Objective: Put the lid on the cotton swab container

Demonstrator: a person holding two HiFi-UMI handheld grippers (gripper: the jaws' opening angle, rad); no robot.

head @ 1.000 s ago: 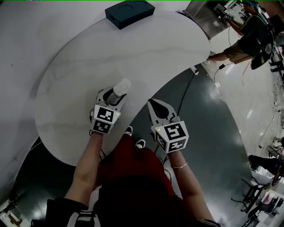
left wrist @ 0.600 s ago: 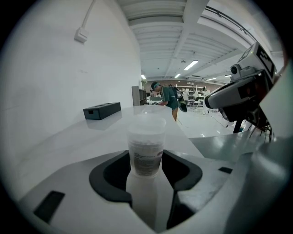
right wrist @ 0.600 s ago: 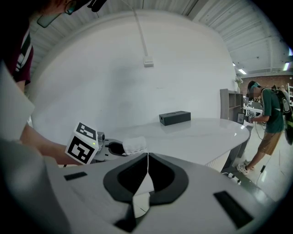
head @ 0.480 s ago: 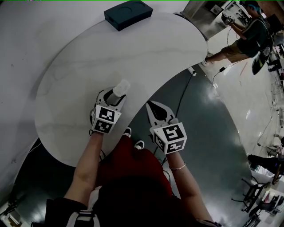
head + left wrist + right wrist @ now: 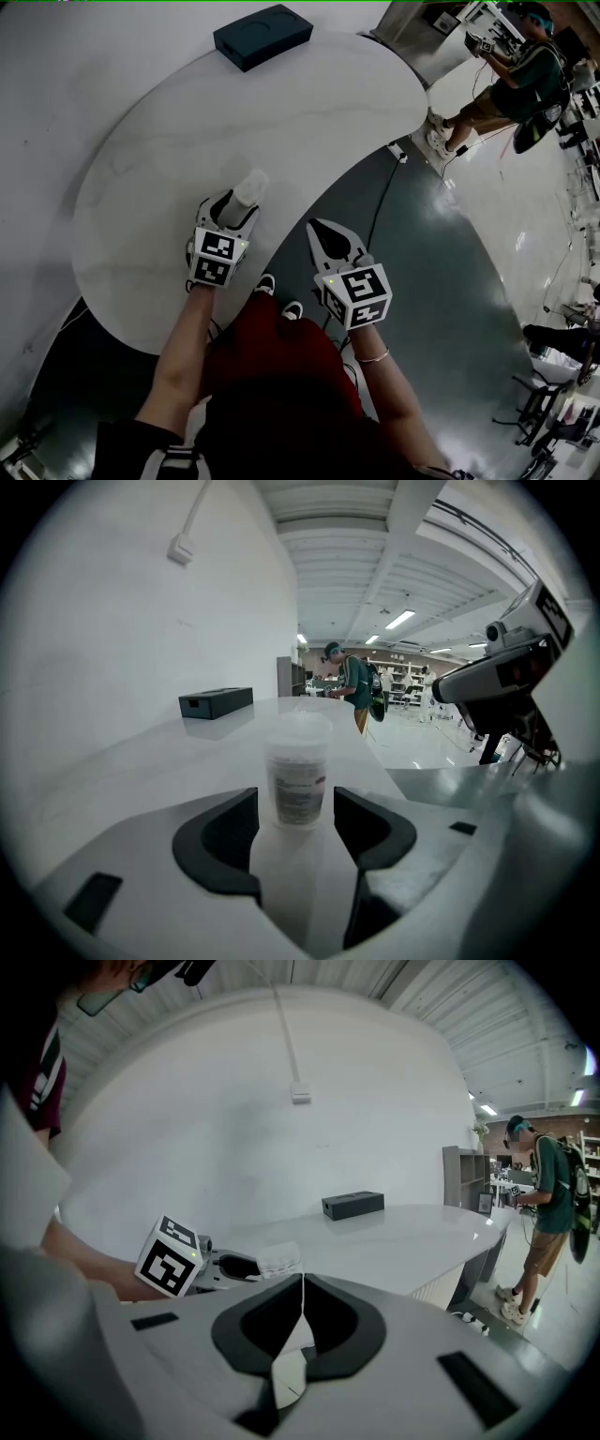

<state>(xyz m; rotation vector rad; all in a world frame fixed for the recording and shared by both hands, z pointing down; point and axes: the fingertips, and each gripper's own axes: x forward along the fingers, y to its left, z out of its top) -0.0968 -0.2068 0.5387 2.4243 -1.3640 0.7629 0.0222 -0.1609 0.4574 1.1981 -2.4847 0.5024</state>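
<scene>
A translucent cotton swab container (image 5: 298,778) stands upright on the white table (image 5: 309,112), and a wider lid (image 5: 298,731) sits on its top. My left gripper (image 5: 296,808) rests low on the table with the container between its jaw tips. A narrow gap shows on each side, so the jaws are open. In the head view the container (image 5: 249,186) sits at the left gripper's (image 5: 232,208) tip. My right gripper (image 5: 319,230) hangs beside the table's edge over the dark floor. Its jaws (image 5: 302,1283) are shut with nothing between them, and it faces the container (image 5: 278,1258).
A dark box (image 5: 262,35) lies at the table's far end. A person (image 5: 511,80) stands on the glossy floor at the right rear. A cable (image 5: 384,192) runs across the floor by the table's curved edge. A machine head (image 5: 506,677) looms right of the left gripper.
Both grippers and the container have drifted slightly left and down in the head view, keeping the same relation. The person at the rear has shifted a little.
</scene>
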